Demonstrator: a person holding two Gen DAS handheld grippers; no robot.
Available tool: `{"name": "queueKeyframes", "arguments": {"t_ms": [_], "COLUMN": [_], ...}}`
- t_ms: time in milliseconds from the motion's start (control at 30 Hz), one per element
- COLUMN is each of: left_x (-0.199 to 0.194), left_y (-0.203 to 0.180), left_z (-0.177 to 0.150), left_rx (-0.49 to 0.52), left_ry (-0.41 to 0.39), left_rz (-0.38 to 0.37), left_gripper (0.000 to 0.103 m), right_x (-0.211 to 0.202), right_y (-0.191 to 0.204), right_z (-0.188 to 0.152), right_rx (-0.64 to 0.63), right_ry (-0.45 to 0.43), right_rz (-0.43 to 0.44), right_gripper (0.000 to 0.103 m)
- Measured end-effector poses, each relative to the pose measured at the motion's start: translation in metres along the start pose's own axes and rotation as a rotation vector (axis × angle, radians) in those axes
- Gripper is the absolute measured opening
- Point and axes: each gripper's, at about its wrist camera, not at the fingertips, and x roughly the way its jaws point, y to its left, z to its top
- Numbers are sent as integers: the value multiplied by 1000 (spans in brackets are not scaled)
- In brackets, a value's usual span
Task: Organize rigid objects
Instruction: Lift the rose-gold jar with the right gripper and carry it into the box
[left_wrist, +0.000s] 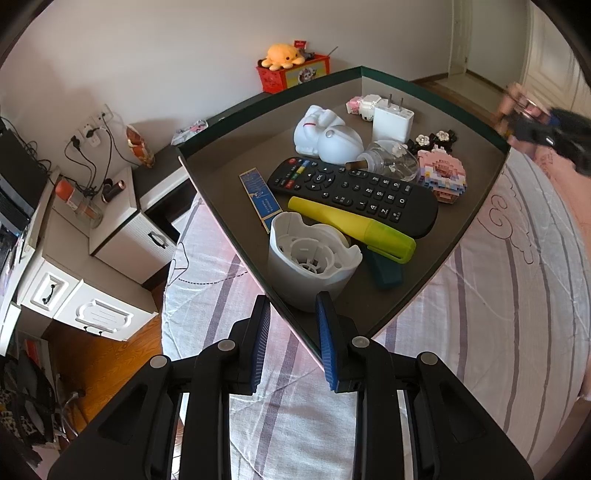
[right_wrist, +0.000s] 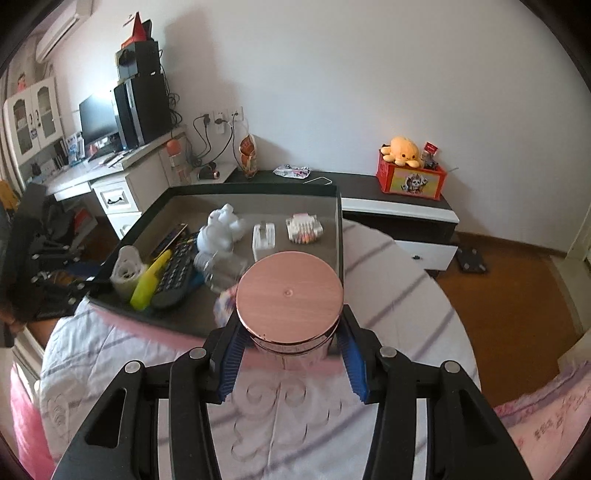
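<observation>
Right gripper (right_wrist: 291, 345) is closed on the copper-lidded jar (right_wrist: 289, 295), held just short of the tray's (right_wrist: 338, 206) near edge; left gripper (left_wrist: 293, 332) clamps the tray's corner.

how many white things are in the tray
3: a white figurine mid-tray, a charger toward the far corner, a round plastic part at the near corner. More may be hidden.
</observation>
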Motion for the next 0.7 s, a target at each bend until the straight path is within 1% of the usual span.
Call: {"name": "queueKeyframes", "arguments": {"t_ms": [133,200,233,333,467,600,700], "left_x": [0,2,2,3,3,4,4], "left_y": [0,1,2,0,-1,-1,-3], "left_z": [1,3,3,4,4,3,1], "left_rx": [-10,-23,-34,-62,-132,-221,-266], "left_ry": [9,21,28,38,48,54,54], "left_rz": [3,3,3,25,62,87,116], "left_gripper": [25,24,24,22,19,16,14], "right_x": [30,42,51,66,81,84,88], "right_y": [1,-1,-2,-6,-12,-10,-10], "right_z": [21,26,28,31,30,32,35], "right_rx": [-24,-30,-30,-37,-32,-47,-66], "right_ry": [37,55,79,100,130,130,134], "right_rz": [1,6,8,-1,14,18,17], "right_gripper": [49,49,49,49,49,49,49]}}
